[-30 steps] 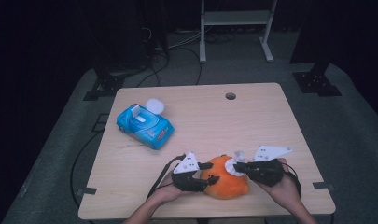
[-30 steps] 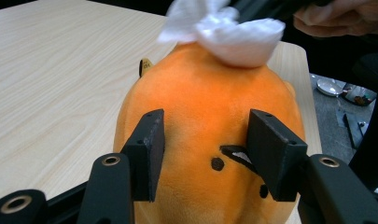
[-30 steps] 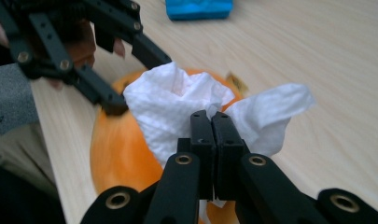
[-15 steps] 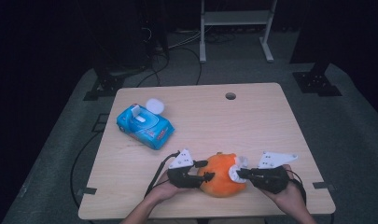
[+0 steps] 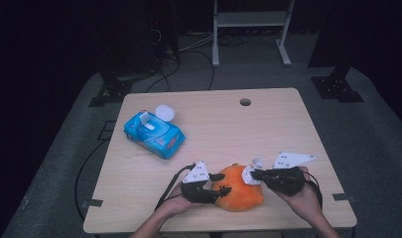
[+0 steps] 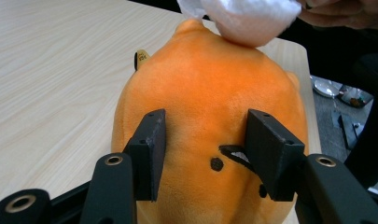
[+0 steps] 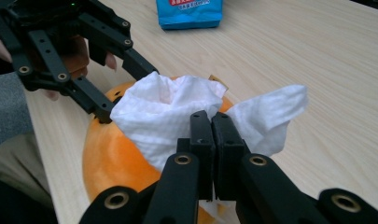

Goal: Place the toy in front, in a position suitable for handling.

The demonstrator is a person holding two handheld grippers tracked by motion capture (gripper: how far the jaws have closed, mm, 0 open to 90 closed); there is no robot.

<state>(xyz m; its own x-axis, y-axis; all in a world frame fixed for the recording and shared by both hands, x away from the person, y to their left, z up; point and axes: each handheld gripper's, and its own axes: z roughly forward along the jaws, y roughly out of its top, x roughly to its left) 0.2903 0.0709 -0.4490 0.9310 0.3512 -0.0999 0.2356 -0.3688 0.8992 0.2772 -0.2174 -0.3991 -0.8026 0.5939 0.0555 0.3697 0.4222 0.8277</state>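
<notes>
the left gripper [image 6: 203,154] clamps the orange plush toy [image 6: 210,112] at the table's [image 5: 268,129] near edge; the right gripper [image 7: 210,123] pinches a white wipe [image 7: 163,116] tight, resting it on the toy's top; the blue wipes pack [image 5: 154,134] lies well apart.

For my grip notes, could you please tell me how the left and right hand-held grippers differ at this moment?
The left hand-held gripper has its jaws spread apart, pressed on either side of the orange plush toy; the right hand-held gripper has its jaws shut together, pinching a thin white wipe. The left steadies the toy, while the right holds the wipe on the toy's top. Both have black jaws.
</notes>
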